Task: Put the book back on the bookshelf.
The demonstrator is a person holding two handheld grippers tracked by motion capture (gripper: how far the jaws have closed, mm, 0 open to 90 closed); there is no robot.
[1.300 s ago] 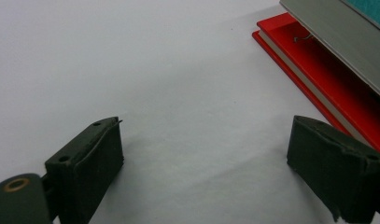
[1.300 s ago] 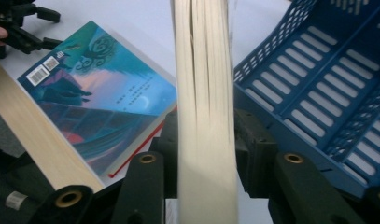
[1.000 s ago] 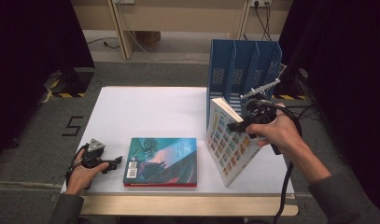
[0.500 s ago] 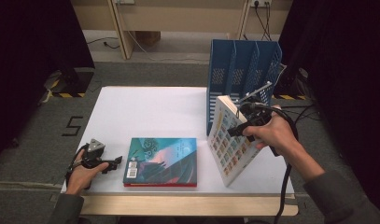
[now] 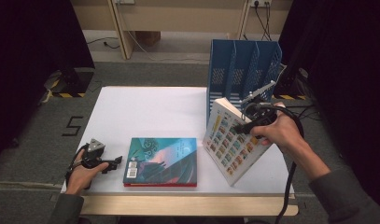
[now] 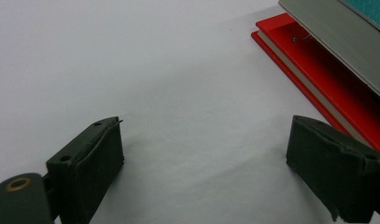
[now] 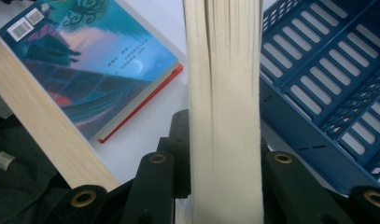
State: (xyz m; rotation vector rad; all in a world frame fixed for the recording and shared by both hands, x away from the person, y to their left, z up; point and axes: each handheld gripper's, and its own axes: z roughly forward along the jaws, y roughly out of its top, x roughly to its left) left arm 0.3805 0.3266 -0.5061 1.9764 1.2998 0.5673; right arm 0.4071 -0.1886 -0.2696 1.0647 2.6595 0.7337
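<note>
So the blue file rack [image 5: 243, 70] at the worktop's [image 5: 145, 109] far right edge has nothing visible in its slots. Right tongs [image 5: 246, 125] have just closed, pinching the tilted book [image 5: 227, 140] leaning beside it. Left tongs [image 5: 114, 163] gape wide, empty, near the front left corner by the teal book [image 5: 162, 156], barcode unreadable.

Lighting: even overhead light is falling on the white worktop [image 5: 145, 112], bright at centre; dark curtains are framing both sides. Shadows: soft ones are lying beneath the fingers [image 6: 92, 161]. Glare: none. Focus: the page block [image 7: 223, 93] close to the lens is blurring slightly; the high view is rendering soft and grainy.
</note>
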